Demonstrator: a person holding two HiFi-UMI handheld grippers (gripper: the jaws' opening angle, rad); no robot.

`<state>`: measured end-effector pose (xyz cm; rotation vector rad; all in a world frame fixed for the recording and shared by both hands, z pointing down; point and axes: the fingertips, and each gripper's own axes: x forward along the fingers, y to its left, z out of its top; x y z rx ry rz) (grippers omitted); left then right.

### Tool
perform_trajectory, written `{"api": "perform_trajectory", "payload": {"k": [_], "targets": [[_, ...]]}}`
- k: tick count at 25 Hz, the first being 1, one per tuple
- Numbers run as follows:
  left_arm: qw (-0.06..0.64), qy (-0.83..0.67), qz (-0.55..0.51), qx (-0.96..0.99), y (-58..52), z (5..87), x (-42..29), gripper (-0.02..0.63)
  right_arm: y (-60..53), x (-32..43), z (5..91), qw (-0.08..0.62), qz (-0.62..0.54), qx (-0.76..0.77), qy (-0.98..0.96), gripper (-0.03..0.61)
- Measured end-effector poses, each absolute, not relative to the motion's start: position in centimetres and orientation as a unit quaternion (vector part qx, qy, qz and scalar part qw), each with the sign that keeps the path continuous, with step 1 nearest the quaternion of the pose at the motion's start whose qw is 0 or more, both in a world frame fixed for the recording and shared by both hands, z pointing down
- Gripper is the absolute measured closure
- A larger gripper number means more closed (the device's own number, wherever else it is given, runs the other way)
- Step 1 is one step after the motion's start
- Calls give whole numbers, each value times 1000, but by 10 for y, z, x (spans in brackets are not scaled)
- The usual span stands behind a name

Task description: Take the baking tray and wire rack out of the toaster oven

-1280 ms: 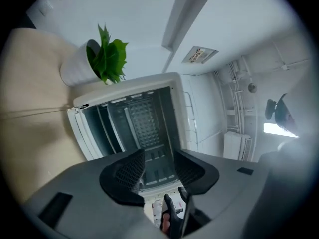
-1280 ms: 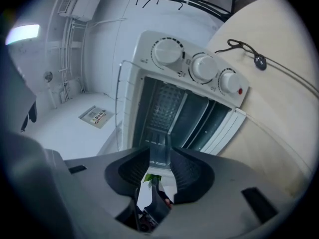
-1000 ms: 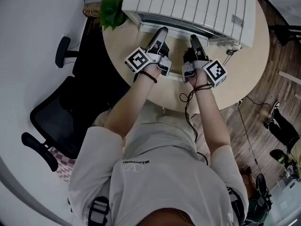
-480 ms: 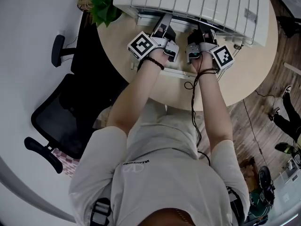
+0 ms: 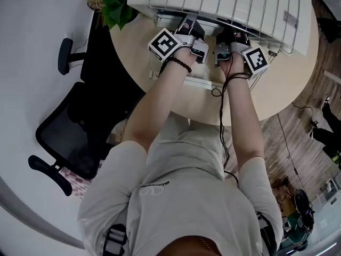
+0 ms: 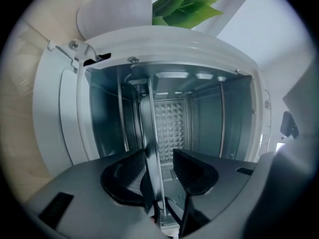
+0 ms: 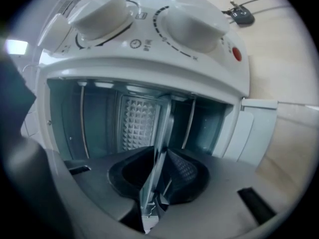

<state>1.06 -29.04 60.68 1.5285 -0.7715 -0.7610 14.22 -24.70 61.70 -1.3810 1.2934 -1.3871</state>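
The white toaster oven (image 5: 229,4) stands open on the round table, and both grippers reach level into its mouth. In the left gripper view the metal rim of the baking tray (image 6: 149,128) runs edge-on between the jaws of my left gripper (image 6: 159,166). One pad lies against the rim and the other stands off it, so the gripper is open. In the right gripper view the same tray rim (image 7: 163,133) sits between the jaws of my right gripper (image 7: 160,176). Those jaws are closing, with a thin gap left. I cannot make out the wire rack.
The oven's door (image 7: 249,128) hangs open in front. Two knobs (image 7: 97,6) sit on the control panel. A potted plant (image 5: 114,7) stands at the table's far left. A black office chair (image 5: 69,137) is beside the table (image 5: 287,84). A cable (image 7: 241,15) lies by the oven.
Both hands have moved forward and slightly down, from in front of the open door to the oven's mouth. The view has shifted a little toward the oven.
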Motion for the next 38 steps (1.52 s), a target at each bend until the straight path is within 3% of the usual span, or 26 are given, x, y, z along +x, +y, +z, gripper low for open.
{"api": "perform_trajectory", "payload": {"k": [3,18,38], "targets": [[606,-341,-335,636,-291,615,9,522,-246,143,619,387,-541,-545,510,508],[632,-339,-338,609,-267,617,3,556,-224,133,612,408,-548,-530,503,529],[652,-358,-331,581,-149,608,-29,565,-109,104,606,365,-590,-516,502,534]]}}
